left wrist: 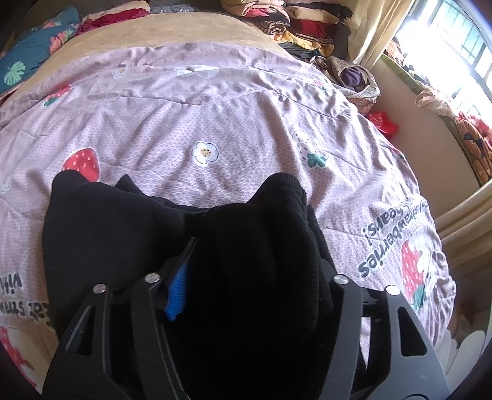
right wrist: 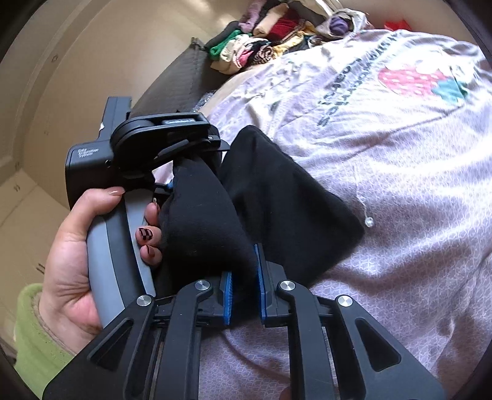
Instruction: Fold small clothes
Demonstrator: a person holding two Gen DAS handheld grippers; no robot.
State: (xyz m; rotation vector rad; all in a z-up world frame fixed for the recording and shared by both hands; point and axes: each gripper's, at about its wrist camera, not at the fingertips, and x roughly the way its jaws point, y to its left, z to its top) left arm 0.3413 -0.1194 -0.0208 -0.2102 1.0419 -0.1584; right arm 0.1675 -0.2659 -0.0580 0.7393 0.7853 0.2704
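A small black garment [left wrist: 101,221] lies bunched on a lilac strawberry-print bedspread [left wrist: 215,123]. In the left wrist view its bulk fills the space between the fingers of my left gripper [left wrist: 252,234]. One blue pad [left wrist: 175,289] shows bare beside the cloth, and the other finger is hidden under it. In the right wrist view the black garment [right wrist: 292,200] stretches from the left gripper [right wrist: 196,160] down to my right gripper [right wrist: 244,270]. The right gripper's blue pads [right wrist: 228,295] pinch a fold of it. A hand [right wrist: 70,240] in a green sleeve holds the left gripper.
A pile of mixed clothes [left wrist: 295,24] [right wrist: 255,46] sits at the far end of the bed. A blue floral pillow [left wrist: 30,52] lies far left, a red bag [left wrist: 382,123] off the bed's right side, and a bright window [left wrist: 455,46] beyond it.
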